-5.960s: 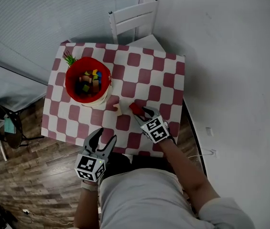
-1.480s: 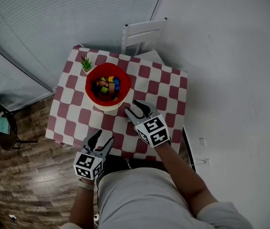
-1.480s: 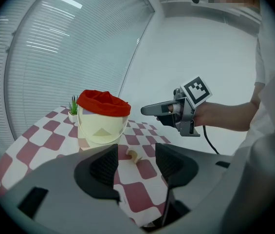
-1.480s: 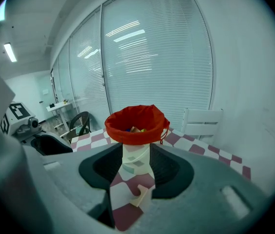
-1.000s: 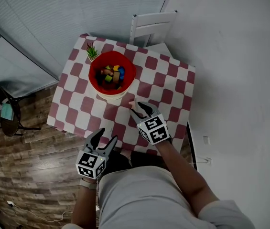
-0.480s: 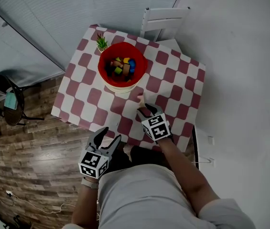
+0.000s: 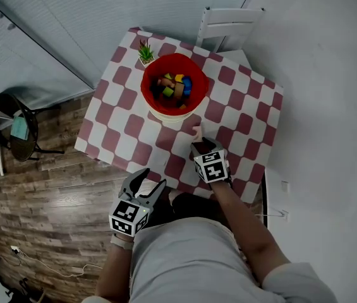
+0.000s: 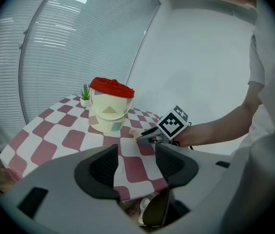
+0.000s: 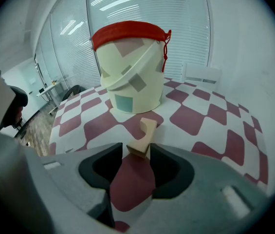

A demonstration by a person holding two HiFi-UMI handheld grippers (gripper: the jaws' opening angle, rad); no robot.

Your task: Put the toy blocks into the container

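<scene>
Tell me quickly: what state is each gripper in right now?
Left gripper: open, nothing between its jaws.
Right gripper: closed on the tan wooden block.

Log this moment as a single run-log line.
right gripper: shut on tan block lying on table near bucket | left gripper: open, empty, off table edge | bucket: upright, coloured blocks inside | step: grasp

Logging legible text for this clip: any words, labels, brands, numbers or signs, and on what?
No readable text anywhere.
Left claw and right claw: black-and-white square markers only, no letters.
Cream plastic bucket with red cloth rim: coloured shapes, no lettering.
Beige wooden block: blank.
</scene>
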